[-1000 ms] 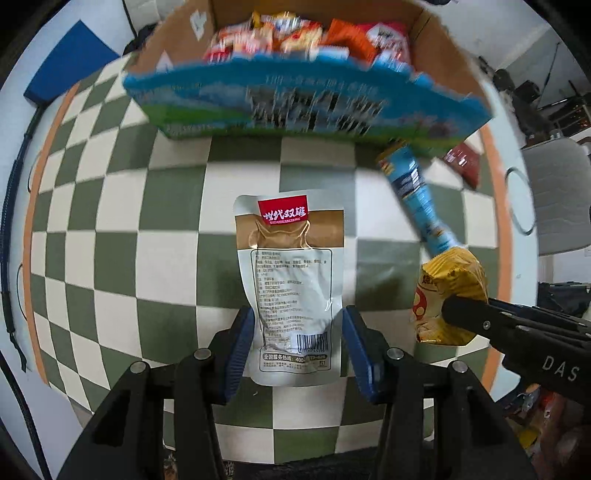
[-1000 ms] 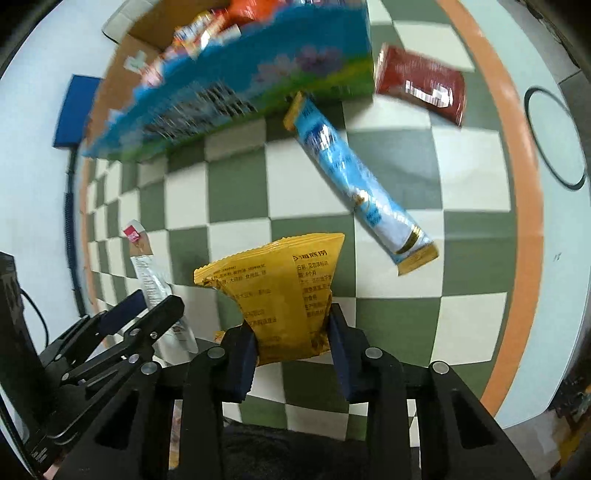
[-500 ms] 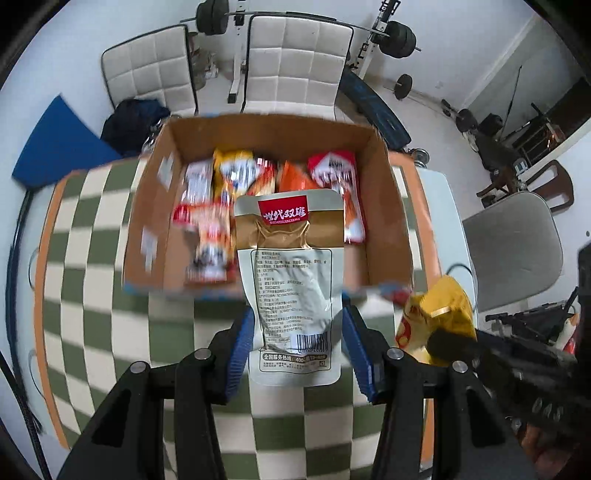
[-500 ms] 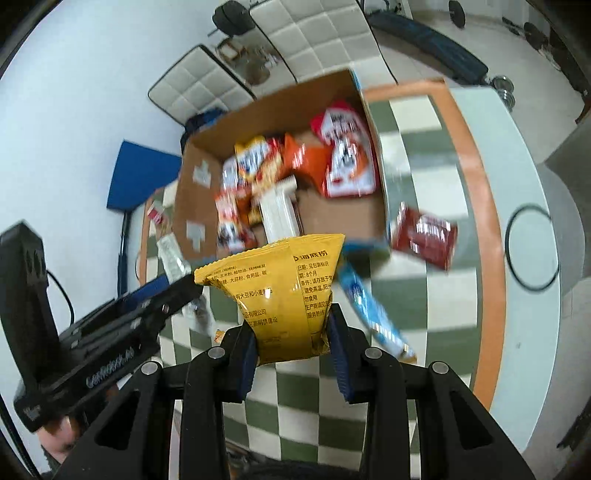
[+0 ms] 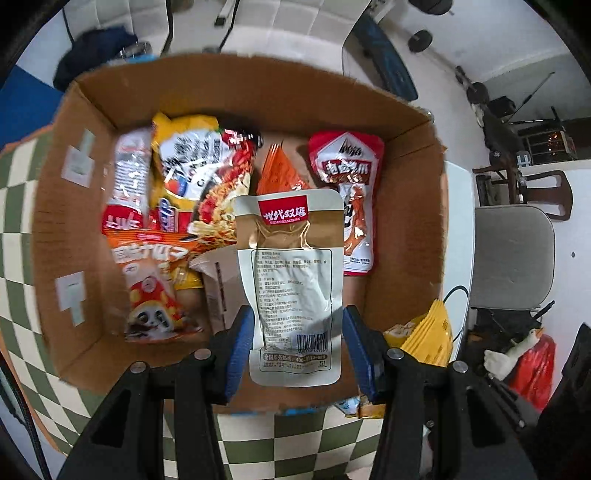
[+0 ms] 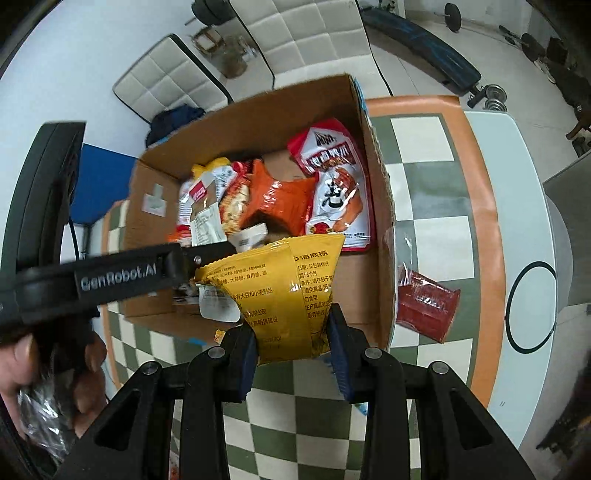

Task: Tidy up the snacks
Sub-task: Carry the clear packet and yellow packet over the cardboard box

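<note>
My left gripper (image 5: 297, 343) is shut on a white pouch with a red label (image 5: 293, 273), held over the open cardboard box (image 5: 55, 229). Several snack packs lie in the box, among them a red-and-white pack (image 5: 351, 199) and an orange pack (image 5: 151, 273). My right gripper (image 6: 291, 339) is shut on a yellow snack bag (image 6: 284, 291), which hangs above the box's near right corner (image 6: 380, 266). In the right wrist view the left gripper's black body (image 6: 122, 273) reaches in from the left over the box.
A dark red packet (image 6: 424, 306) lies on the green-and-white checkered tablecloth (image 6: 428, 206) right of the box. A hand (image 6: 22, 354) shows at the lower left. Padded chairs (image 6: 303, 33) stand behind the table, a grey chair (image 5: 513, 258) to the right.
Both grippers have moved forward from over the tablecloth to over the box with their packs still held. The box's inside has come into view, and the long blue stick pack has left view.
</note>
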A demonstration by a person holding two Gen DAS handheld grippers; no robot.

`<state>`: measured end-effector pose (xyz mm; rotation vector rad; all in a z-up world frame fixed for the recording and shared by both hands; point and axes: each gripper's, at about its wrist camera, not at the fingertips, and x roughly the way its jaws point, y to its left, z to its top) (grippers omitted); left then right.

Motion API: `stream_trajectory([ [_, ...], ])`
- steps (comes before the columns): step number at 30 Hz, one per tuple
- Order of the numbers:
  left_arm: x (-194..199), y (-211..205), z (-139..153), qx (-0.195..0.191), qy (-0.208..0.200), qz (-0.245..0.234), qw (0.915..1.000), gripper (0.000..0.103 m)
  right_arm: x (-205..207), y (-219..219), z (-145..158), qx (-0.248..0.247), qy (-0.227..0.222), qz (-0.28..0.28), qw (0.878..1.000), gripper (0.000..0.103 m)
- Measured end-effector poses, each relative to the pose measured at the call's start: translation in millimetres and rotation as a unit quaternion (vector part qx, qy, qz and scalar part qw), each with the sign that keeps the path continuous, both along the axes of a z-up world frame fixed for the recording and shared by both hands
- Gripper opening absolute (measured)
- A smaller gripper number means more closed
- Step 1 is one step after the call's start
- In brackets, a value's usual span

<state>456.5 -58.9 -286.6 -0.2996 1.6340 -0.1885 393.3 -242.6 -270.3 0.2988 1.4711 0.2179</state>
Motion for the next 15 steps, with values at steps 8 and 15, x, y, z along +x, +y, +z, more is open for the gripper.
stream_trajectory([
  [8, 7.6, -4.0, -22.9, -0.002, 0.033, -0.007, 0.9994, 0.046, 9.8, 4.5, -25.9, -0.019, 0.02, 0.006, 1.0, 0.037],
  [15, 9.1, -13.4, -25.3, 0.009, 0.047, -0.02, 0.9986, 0.051, 14.6, 3.1, -31.6, -0.04, 0.036, 0.006, 0.999, 0.041],
])
